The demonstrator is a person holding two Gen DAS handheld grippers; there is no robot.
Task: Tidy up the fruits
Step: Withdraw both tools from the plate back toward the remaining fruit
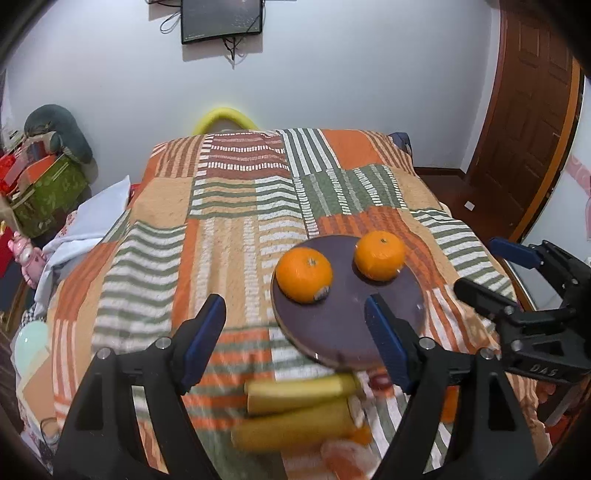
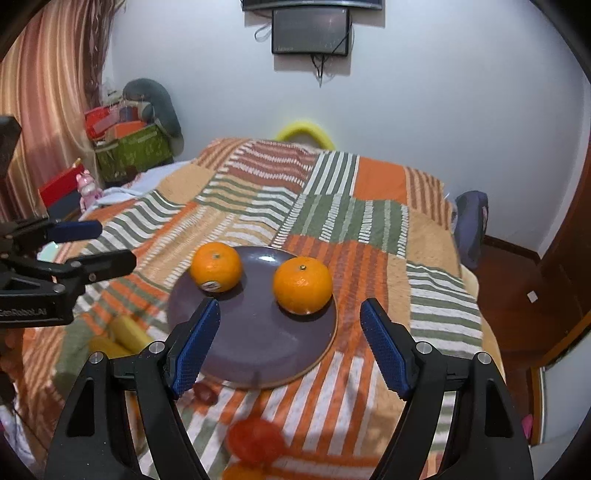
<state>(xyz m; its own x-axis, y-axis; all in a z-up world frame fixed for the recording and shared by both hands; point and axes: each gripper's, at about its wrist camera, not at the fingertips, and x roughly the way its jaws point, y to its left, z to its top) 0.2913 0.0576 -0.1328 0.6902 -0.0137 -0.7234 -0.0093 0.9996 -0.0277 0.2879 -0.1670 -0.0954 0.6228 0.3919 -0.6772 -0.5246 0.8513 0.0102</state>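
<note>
A purple plate (image 1: 332, 332) (image 2: 258, 343) lies on the striped bedspread with two oranges on it: one with a sticker (image 1: 304, 274) (image 2: 216, 266) and one plain (image 1: 379, 254) (image 2: 303, 285). Two yellow bananas (image 1: 299, 410) (image 2: 122, 338) lie just in front of the plate, below my open, empty left gripper (image 1: 295, 332). My right gripper (image 2: 290, 343) is open and empty, hovering over the plate's near edge. A blurred red-orange fruit (image 2: 255, 441) and a small dark red one (image 2: 205, 393) lie near it.
The patchwork bedspread (image 1: 229, 206) covers the bed. A green box of clutter (image 1: 44, 192) and a pink toy (image 1: 26, 254) sit at the left. A wooden door (image 1: 528, 118) is at the right. A monitor (image 1: 221, 18) hangs on the wall.
</note>
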